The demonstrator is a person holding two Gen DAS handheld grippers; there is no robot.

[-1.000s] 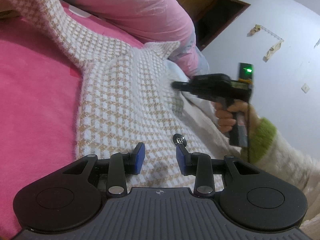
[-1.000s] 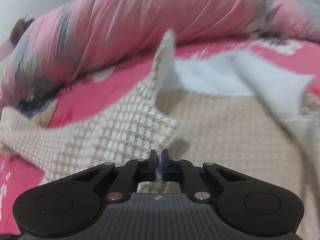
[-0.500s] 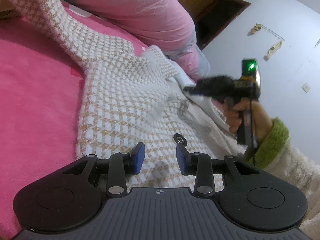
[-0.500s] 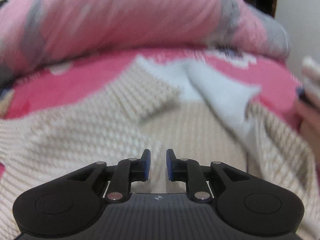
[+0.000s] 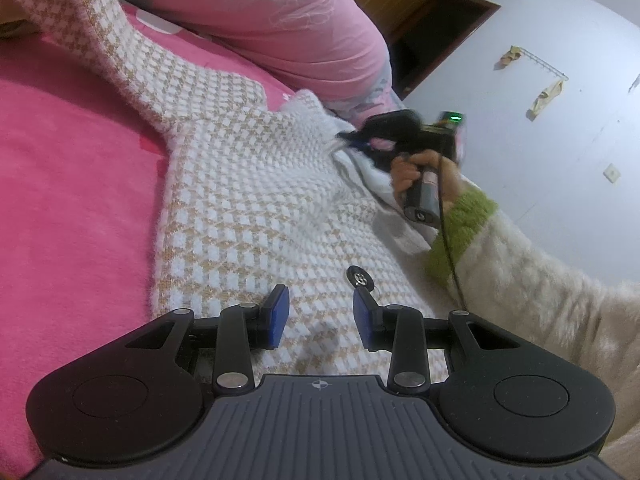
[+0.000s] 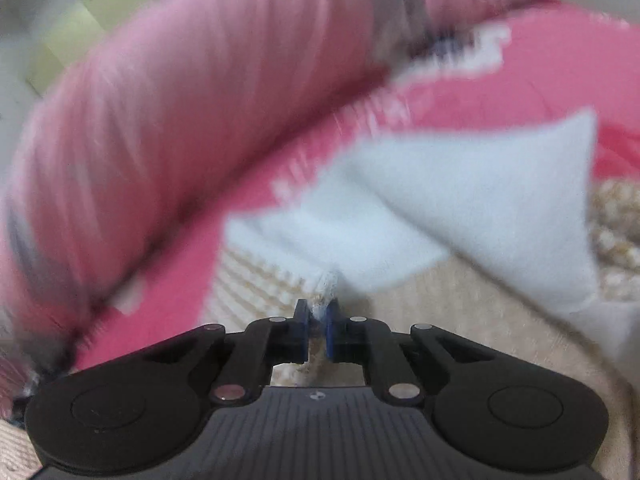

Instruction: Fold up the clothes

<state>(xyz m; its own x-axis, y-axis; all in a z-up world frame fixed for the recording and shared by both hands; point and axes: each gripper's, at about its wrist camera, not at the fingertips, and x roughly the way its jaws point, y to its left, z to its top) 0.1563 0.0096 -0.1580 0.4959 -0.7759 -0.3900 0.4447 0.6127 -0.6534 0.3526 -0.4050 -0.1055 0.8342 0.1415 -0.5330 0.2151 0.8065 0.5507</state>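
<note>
**Right tongs pinch the cardigan's edge while the left waits open over the hem**

From the left wrist camera: the checked cardigan (image 5: 248, 184) lies spread on the pink bed (image 5: 68, 200), one sleeve running off toward eleven o'clock and up against the rolled pink quilt (image 5: 288, 20). The left tongs (image 5: 321, 320) sit over the near hem with a clear gap between the blue pads. Knit shows in that gap, but nothing is clamped. A dark button (image 5: 359, 278) lies just ahead of the pad on the three o'clock side. To my eye the left is parked here to keep the lower body of the garment in reach while the other hand works. At two o'clock the person's hand (image 5: 416, 172), in a green-cuffed sleeve (image 5: 460, 232), carries the right tongs (image 5: 352, 138) up at the garment's far edge near the white lining.

From the right wrist camera: the picture is smeared, so this hand is plainly on the move. The right tongs (image 6: 318, 326) are closing on a thin ridge of cream knit edge (image 6: 325, 288) standing up between the pads, and the pads look pressed to it. That grip, I judge, is for drawing the front panel across into a fold. The white lining (image 6: 480, 200) fans out toward one o'clock.

Only the left view shows the whole garment and where the hand stands. Only the right view shows the pinch itself.
</note>
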